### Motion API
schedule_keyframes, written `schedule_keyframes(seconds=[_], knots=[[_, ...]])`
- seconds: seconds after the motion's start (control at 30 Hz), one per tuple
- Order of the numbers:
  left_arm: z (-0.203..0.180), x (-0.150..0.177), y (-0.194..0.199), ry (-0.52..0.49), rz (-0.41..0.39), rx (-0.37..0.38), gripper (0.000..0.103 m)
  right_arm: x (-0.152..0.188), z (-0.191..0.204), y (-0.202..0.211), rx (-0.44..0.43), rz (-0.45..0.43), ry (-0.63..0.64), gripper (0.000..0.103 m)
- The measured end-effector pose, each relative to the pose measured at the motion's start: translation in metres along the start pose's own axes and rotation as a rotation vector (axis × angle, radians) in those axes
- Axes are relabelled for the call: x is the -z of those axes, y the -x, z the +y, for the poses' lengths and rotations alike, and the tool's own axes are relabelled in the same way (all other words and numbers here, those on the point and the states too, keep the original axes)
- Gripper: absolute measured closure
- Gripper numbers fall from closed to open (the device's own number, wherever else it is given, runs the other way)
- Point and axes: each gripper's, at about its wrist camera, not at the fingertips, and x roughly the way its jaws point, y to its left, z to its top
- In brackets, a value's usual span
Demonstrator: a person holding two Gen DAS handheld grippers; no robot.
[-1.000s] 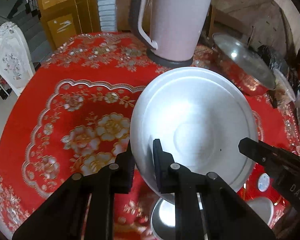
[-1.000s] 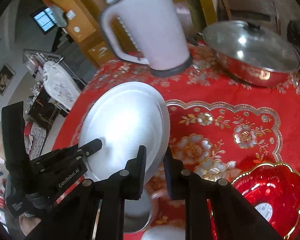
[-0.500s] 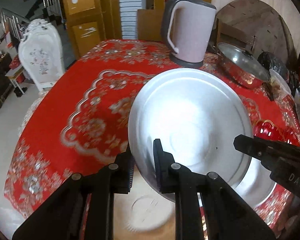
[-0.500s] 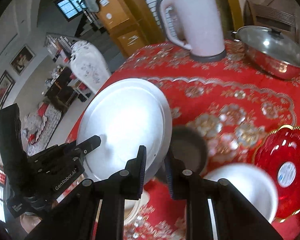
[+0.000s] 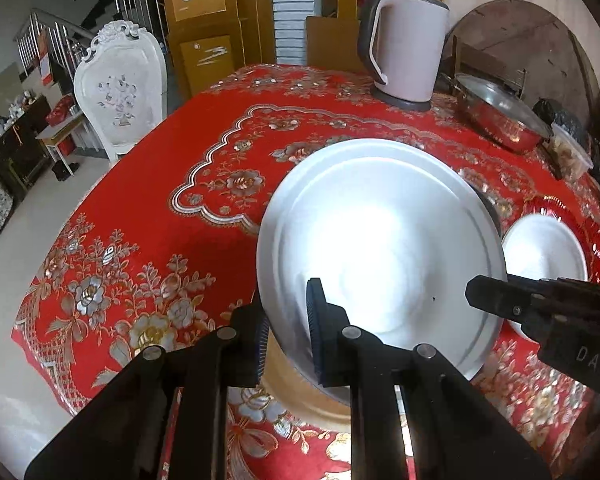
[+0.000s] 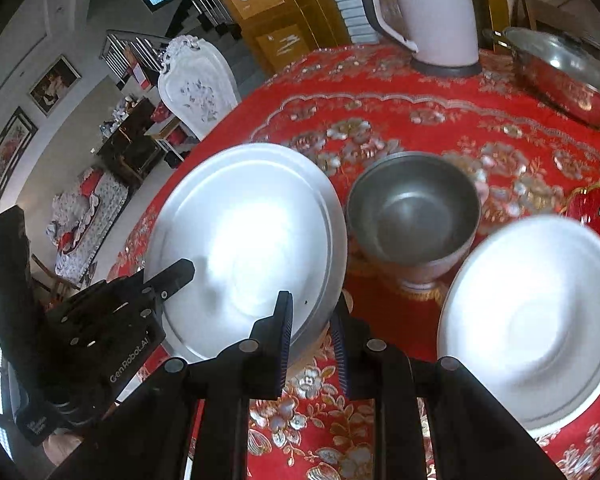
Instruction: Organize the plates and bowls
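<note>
Red-clothed table now sits farther below: both hand-held grippers, left and right, clamped on the metal plate, have lifted it for restacking.

Left gripper and right gripper both clamped.

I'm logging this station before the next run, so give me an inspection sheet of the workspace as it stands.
Surface: table under red floral cloth.
Job's things: large silver plate held aloft by its rim on both sides; metal bowl and white plate on the cloth; red dish beyond.
Clutter: electric kettle, lidded steel pan.
Grippers: left gripper and right gripper both shut on the plate rim.
Cables: nothing seen.
Surroundings: white chair, wooden cabinets, staircase.
</note>
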Motion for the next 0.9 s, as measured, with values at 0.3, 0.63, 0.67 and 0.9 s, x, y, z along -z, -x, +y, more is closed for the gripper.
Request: schedule_keyframes(seconds=[0.3, 0.63, 0.67, 0.9], knots=[[0.004, 0.012, -0.009, 0.013, -0.007, -0.029, 0.087, 0.010, 0.007, -0.007, 0.029, 0.022, 0.028, 0.082], [0.001, 0.013, -0.003, 0.000, -0.056, -0.062, 0.086, 0.011, 0.012, -0.001, 0.063, -0.018, 0.051, 0.078], [0.001, 0.012, -0.002, 0.001, -0.060, -0.064, 0.086, 0.011, 0.014, 0.000, 0.070, -0.021, 0.057, 0.078], [0.002, 0.011, 0.010, 0.008, -0.096, -0.071, 0.084, 0.013, 0.016, 0.009, 0.081, -0.056, 0.067, 0.071]])
